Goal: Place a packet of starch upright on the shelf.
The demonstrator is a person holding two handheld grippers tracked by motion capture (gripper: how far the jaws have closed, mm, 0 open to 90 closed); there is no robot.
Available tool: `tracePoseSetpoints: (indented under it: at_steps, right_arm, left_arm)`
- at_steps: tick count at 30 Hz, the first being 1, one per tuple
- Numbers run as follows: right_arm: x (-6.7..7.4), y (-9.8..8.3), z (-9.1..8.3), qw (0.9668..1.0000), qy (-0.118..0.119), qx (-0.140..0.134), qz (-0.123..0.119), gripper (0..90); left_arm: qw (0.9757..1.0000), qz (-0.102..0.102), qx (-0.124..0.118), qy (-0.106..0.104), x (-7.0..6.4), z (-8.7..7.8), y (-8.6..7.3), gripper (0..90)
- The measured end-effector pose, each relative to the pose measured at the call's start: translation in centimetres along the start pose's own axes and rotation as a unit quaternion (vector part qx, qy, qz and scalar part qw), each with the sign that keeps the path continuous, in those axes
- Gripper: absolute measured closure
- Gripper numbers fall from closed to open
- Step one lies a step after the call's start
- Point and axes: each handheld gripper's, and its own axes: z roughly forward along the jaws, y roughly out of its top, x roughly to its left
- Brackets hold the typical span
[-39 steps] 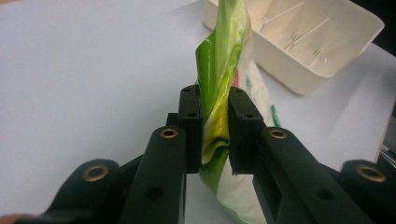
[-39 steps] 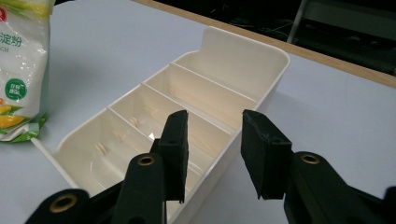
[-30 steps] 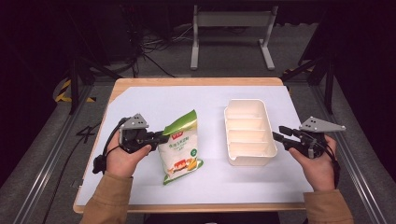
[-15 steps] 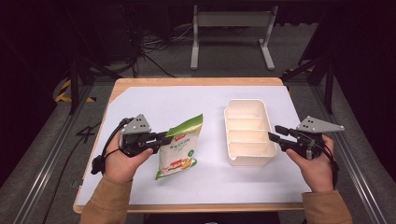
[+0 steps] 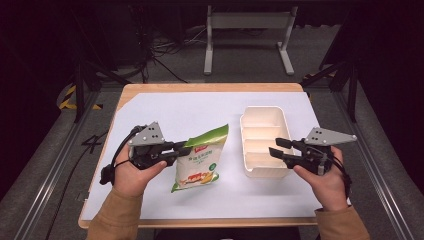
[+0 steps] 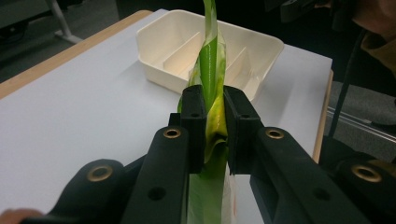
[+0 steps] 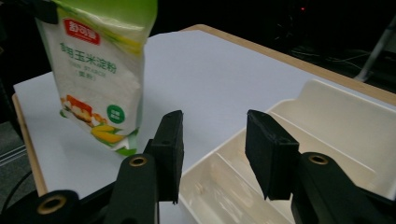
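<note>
A green-and-white starch bag point(image 5: 200, 157) hangs tilted over the middle of the white table cover, its lower end near the surface. My left gripper point(image 5: 184, 148) is shut on the bag's green upper edge point(image 6: 211, 93). In the right gripper view the bag point(image 7: 95, 70) stands upright at the left. A cream divided tray point(image 5: 263, 141) sits right of centre. My right gripper point(image 5: 280, 147) is open with nothing between its jaws, hovering at the tray's near right side point(image 7: 327, 121).
The white cover point(image 5: 190, 112) lies on a wooden table point(image 5: 210, 87) with open room at the back and left. A metal stand point(image 5: 247, 35) and cables are on the floor beyond the far edge.
The left gripper has lifted the bag's top so that it hangs more upright and has shifted slightly right. The right gripper has edged a little toward the tray.
</note>
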Motion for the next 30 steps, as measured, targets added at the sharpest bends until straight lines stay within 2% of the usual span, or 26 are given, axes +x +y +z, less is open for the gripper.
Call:
tracePoseSetpoints:
  at_steps: [3,8,19,25,26,30]
  right_arm:
    - [1.3,0.5,0.9,0.9997,0.024,-0.001,-0.009,55.7]
    - [2.2,0.9,1.7,0.999,0.041,-0.001,-0.017,54.0]
    - [3.5,0.9,3.9,0.9959,0.085,0.013,-0.028,43.4]
    - [3.8,0.7,4.9,0.9942,0.104,0.01,-0.024,42.0]
    - [3.8,0.7,5.0,0.9937,0.11,0.008,-0.024,42.0]
    - [4.0,0.7,5.4,0.9898,0.141,0.005,-0.021,41.9]
  left_arm:
    - [0.9998,0.013,-0.008,-0.009,-0.4,0.3,0.4,80.4]
    - [0.9994,0.022,-0.013,-0.022,-0.8,0.8,0.7,80.5]
    - [0.9973,0.045,-0.026,-0.053,-2.6,2.0,1.5,80.5]
    - [0.9955,0.055,-0.035,-0.069,-3.1,2.4,1.7,80.5]
    - [0.9948,0.062,-0.036,-0.072,-3.2,2.4,1.7,80.5]
    - [0.9936,0.068,-0.042,-0.079,-3.4,2.4,1.7,80.5]
